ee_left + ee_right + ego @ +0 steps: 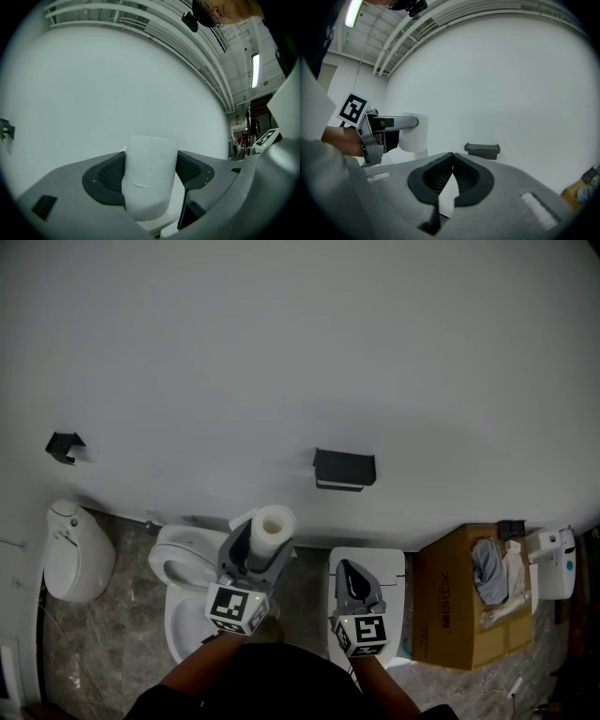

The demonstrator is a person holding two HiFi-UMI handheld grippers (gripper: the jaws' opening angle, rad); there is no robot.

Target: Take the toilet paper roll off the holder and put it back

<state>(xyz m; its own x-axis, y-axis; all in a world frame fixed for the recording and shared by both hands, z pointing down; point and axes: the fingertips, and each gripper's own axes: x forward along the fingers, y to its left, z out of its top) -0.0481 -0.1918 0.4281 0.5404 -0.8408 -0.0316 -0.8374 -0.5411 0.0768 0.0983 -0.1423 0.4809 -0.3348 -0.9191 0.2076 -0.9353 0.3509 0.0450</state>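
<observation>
The left gripper (151, 165) had its fingers (107, 176) spread wide and pinching the toilet paper roll (148, 187) by its sides, the roll standing upright between them and off the holder (344, 469). That black holder sat bare on the white wall (300, 352), ahead of the left fingers and up to their right, well apart from the roll. Nothing stood between the roll and the holder. The right gripper (452, 161) had its fingers (436, 179) pressed together on nothing, and the holder hung ahead of them, slightly to their right.

A second small black bracket (64, 446) was fixed to the wall far to the left of the left fingers. Below the left fingers stood a white toilet (186, 589) with its bowl open. Left of it was a rounded white bin (75, 551) on the marbled floor (131, 615). Under the right fingers stood a white boxy unit (389, 568). To their right an open cardboard box (450, 606) held a grey cloth (487, 568) and some pale items I could not tell apart.
</observation>
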